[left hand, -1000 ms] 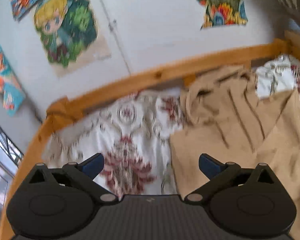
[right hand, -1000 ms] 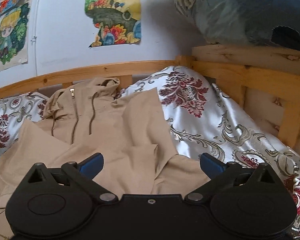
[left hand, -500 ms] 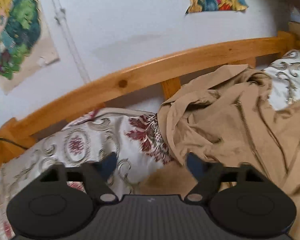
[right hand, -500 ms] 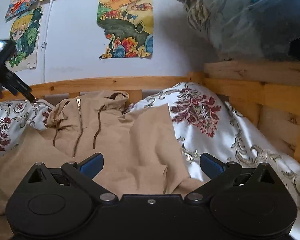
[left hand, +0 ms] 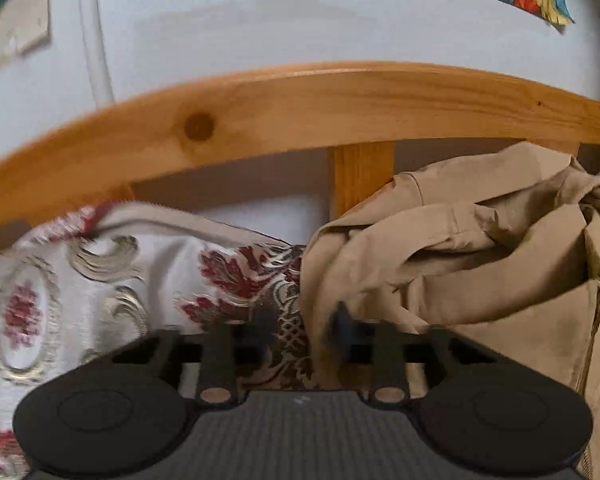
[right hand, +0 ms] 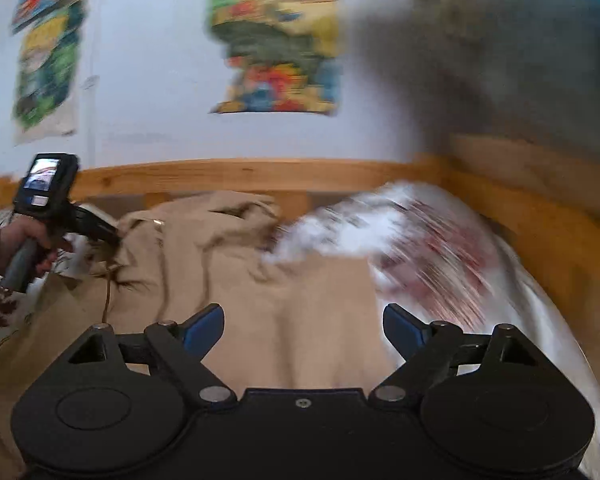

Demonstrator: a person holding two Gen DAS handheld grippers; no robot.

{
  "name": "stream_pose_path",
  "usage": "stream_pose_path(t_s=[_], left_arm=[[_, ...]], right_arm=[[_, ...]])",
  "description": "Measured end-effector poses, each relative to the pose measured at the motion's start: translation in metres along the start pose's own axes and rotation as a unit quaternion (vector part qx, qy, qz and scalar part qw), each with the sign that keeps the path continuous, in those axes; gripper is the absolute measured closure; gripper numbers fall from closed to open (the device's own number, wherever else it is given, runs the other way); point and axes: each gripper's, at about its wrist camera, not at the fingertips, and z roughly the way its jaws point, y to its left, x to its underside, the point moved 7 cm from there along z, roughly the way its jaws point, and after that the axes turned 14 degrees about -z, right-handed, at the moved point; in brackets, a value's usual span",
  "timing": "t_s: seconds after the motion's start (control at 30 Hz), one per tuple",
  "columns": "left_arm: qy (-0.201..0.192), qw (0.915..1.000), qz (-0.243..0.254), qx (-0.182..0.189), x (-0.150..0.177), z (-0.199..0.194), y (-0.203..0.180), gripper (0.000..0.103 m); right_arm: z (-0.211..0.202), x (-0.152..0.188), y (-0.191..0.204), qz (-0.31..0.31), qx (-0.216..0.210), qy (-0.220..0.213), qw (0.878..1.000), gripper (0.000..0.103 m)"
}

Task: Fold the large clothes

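Tan jacket (right hand: 228,280): unfolded, rumpled on bed (left hand: 100,280) by headboard. Left gripper (left hand: 300,330) fingers narrow around its edge; right gripper (right hand: 303,326) wide, empty. Folding barely begun

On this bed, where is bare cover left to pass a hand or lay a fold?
Bare floral bedcover lies left of the tan jacket, under the wooden rail. More shows right of the jacket, toward the side board. It is crowded at the hood, where the left tool closes on the jacket edge. The right tool hangs open over the jacket.
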Motion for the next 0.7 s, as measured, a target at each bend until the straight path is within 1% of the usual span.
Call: stream_pose_path(t_s=[0.03, 0.07, 0.13, 0.17, 0.2, 0.27, 0.3, 0.33, 0.37, 0.4, 0.47, 0.5, 0.53, 0.6, 0.63, 0.7], left_arm=[[0.001, 0.9999, -0.005, 0.012, 0.001, 0.002, 0.001, 0.092], [-0.001, 0.9996, -0.008, 0.026, 0.002, 0.002, 0.000, 0.096], [-0.023, 0.9988, -0.012, 0.041, 0.003, -0.005, 0.001, 0.099], [-0.039, 0.9980, -0.017, 0.048, 0.002, -0.011, 0.001, 0.099], [-0.056, 0.9967, -0.024, 0.053, 0.000, -0.018, 0.003, 0.100], [-0.094, 0.9924, -0.040, 0.069, -0.007, -0.034, 0.009, 0.100], [-0.109, 0.9899, -0.047, 0.078, -0.008, -0.043, 0.012, 0.100], [-0.125, 0.9870, -0.053, 0.086, -0.010, -0.053, 0.015, 0.100], [-0.138, 0.9840, -0.058, 0.097, -0.011, -0.063, 0.018, 0.100], [-0.150, 0.9815, -0.057, 0.105, -0.010, -0.071, 0.021, 0.100], [-0.165, 0.9785, -0.053, 0.113, -0.008, -0.083, 0.024, 0.100], [-0.170, 0.9772, -0.052, 0.116, -0.006, -0.087, 0.024, 0.100], [-0.176, 0.9758, -0.050, 0.119, -0.004, -0.094, 0.025, 0.100], [-0.187, 0.9728, -0.052, 0.126, -0.003, -0.106, 0.025, 0.100], [-0.193, 0.9712, -0.056, 0.128, -0.001, -0.112, 0.026, 0.100], [-0.203, 0.9690, -0.064, 0.126, 0.001, -0.123, 0.030, 0.100]], right_arm=[[0.022, -0.015, 0.002, -0.023, -0.017, -0.001, 1.000, 0.020], [0.044, -0.028, 0.003, -0.043, -0.028, -0.002, 0.999, 0.022], [0.093, -0.054, 0.004, -0.084, -0.025, 0.005, 0.996, 0.032], [0.124, -0.068, 0.004, -0.095, -0.022, 0.017, 0.995, 0.035], [0.146, -0.078, 0.005, -0.096, -0.026, 0.024, 0.995, 0.040], [0.195, -0.096, 0.014, -0.118, -0.042, 0.046, 0.991, 0.040], [0.215, -0.100, 0.021, -0.141, -0.051, 0.061, 0.987, 0.040], [0.236, -0.101, 0.028, -0.169, -0.056, 0.089, 0.980, 0.041], [0.250, -0.100, 0.033, -0.186, -0.053, 0.106, 0.975, 0.041], [0.260, -0.100, 0.036, -0.200, -0.047, 0.108, 0.973, 0.041], [0.274, -0.101, 0.036, -0.224, -0.017, 0.107, 0.969, 0.043], [0.276, -0.103, 0.032, -0.219, -0.008, 0.101, 0.970, 0.054], [0.277, -0.107, 0.027, -0.201, -0.005, 0.092, 0.975, 0.075], [0.273, -0.112, 0.017, -0.156, -0.008, 0.079, 0.985, 0.097], [0.261, -0.116, 0.009, -0.125, -0.001, 0.055, 0.991, 0.097], [0.230, -0.123, -0.003, -0.080, 0.007, -0.002, 0.997, 0.098]])
